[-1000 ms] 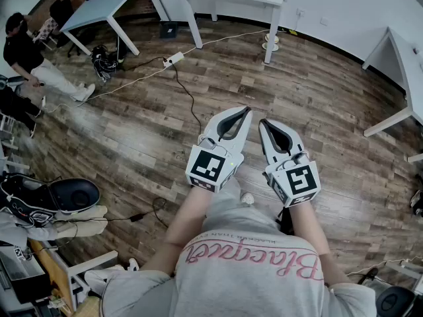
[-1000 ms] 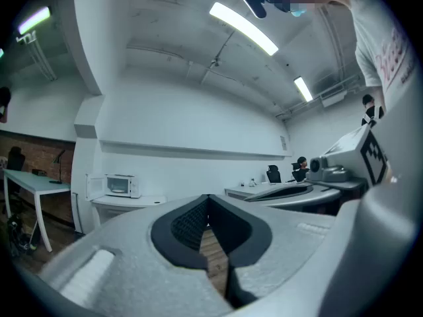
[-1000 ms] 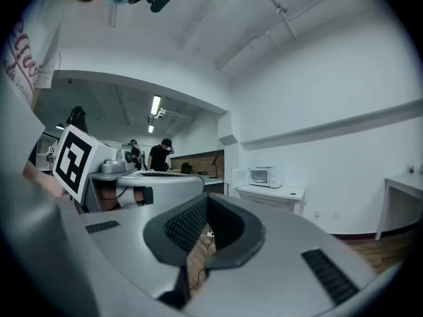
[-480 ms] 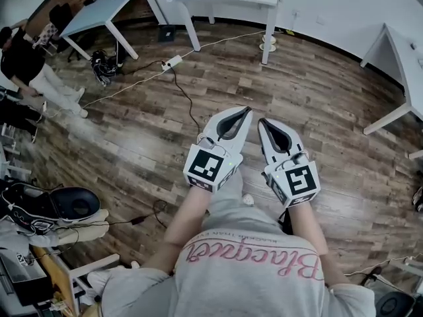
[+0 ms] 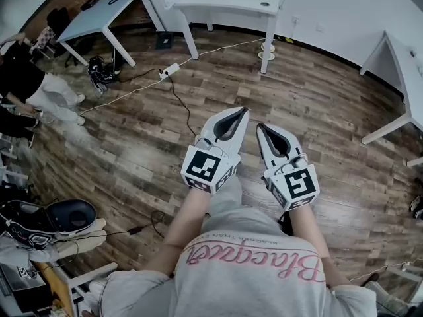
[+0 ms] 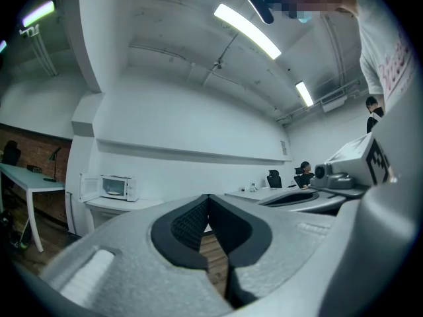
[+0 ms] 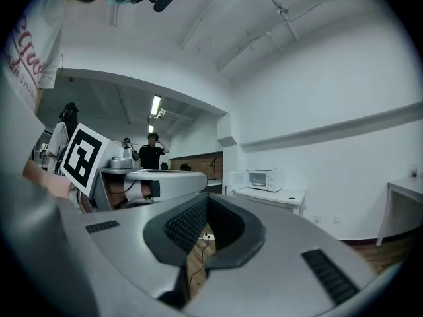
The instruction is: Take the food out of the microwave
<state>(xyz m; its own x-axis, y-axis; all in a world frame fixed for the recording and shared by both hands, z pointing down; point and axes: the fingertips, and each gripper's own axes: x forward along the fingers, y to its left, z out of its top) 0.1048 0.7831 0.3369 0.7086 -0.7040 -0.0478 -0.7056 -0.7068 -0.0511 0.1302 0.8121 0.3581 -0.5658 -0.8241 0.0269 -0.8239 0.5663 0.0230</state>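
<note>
Grey plastic on both sides of the frame: my left claw (image 5: pixel 243 110) and right claw (image 5: pixel 261 125) are held side by side over the wooden floor (image 5: pixel 132 131), pointing level toward the far wall. Each claw's jaws are pressed together with nothing between them, exactly as they were a second ago. The left gripper view (image 6: pixel 209 197) and the right gripper view (image 7: pixel 206 195) both show the tips meeting.

What has changed is the room around them. The white table (image 5: pixel 231 2) at the far end now sits lower and larger in the head view than it did a second ago. The power strip (image 5: pixel 165 72) and its cable have slid toward me across the boards. The person (image 5: pixel 26 84) at the far left has drifted nearer the picture's edge.

The microwave (image 6: pixel 109 187) stands on that far table, well apart from both claws, with its door (image 6: pixel 89 187) swung open to the left. A pale shape (image 6: pixel 114 192) sits inside it, too small for me to tell what it is. The right gripper view catches the same microwave (image 7: pixel 263 179) just right of my claw's tips.
</note>
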